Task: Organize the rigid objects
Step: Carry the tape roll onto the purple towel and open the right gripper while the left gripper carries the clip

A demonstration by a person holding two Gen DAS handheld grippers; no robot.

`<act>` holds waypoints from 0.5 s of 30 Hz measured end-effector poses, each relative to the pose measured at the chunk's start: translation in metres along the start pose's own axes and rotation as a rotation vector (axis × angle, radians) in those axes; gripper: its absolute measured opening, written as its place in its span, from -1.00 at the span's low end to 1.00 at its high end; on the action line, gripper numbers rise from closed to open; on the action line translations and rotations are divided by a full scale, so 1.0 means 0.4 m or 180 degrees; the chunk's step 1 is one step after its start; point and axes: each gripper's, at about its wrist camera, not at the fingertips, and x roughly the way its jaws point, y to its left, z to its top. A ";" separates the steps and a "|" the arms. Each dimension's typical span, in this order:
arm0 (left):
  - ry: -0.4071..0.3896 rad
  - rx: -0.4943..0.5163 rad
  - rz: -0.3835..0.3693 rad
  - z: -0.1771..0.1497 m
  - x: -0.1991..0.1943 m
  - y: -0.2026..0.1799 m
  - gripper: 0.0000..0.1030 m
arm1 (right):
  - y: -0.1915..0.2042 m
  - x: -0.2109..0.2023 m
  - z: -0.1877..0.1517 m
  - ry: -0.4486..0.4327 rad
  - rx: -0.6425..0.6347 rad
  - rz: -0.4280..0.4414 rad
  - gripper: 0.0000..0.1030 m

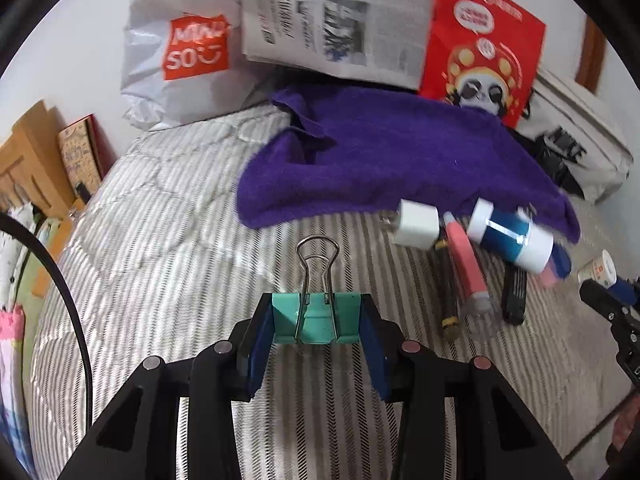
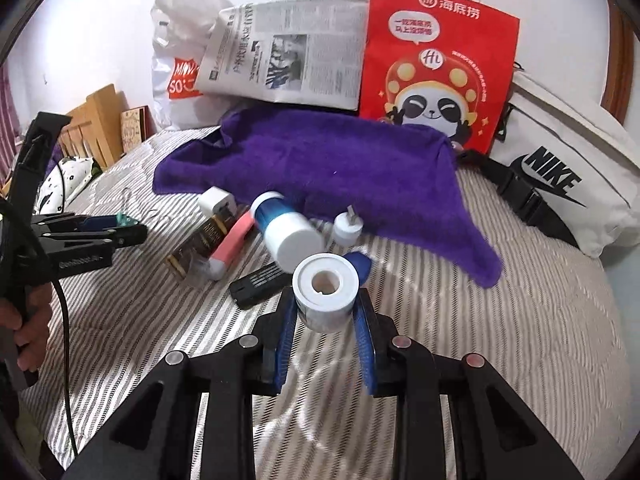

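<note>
My left gripper is shut on a teal binder clip, its wire handles pointing forward, above the striped bed. My right gripper is shut on a small white bottle, cap end toward the camera; it also shows at the right edge of the left wrist view. A pile lies at the purple towel's near edge: a white charger cube, a blue-and-white cylinder, a pink tube, a black stick, a dark box and a small white plug.
Against the back wall stand a white Miniso bag, a newspaper and a red panda bag. A white Nike bag lies at the right. Wooden items stand at the left bed edge.
</note>
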 end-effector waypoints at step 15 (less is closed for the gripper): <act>-0.0336 -0.0075 -0.0035 0.192 -0.072 0.015 -0.24 | -0.153 0.005 0.156 -0.0203 0.0312 0.0088 -0.45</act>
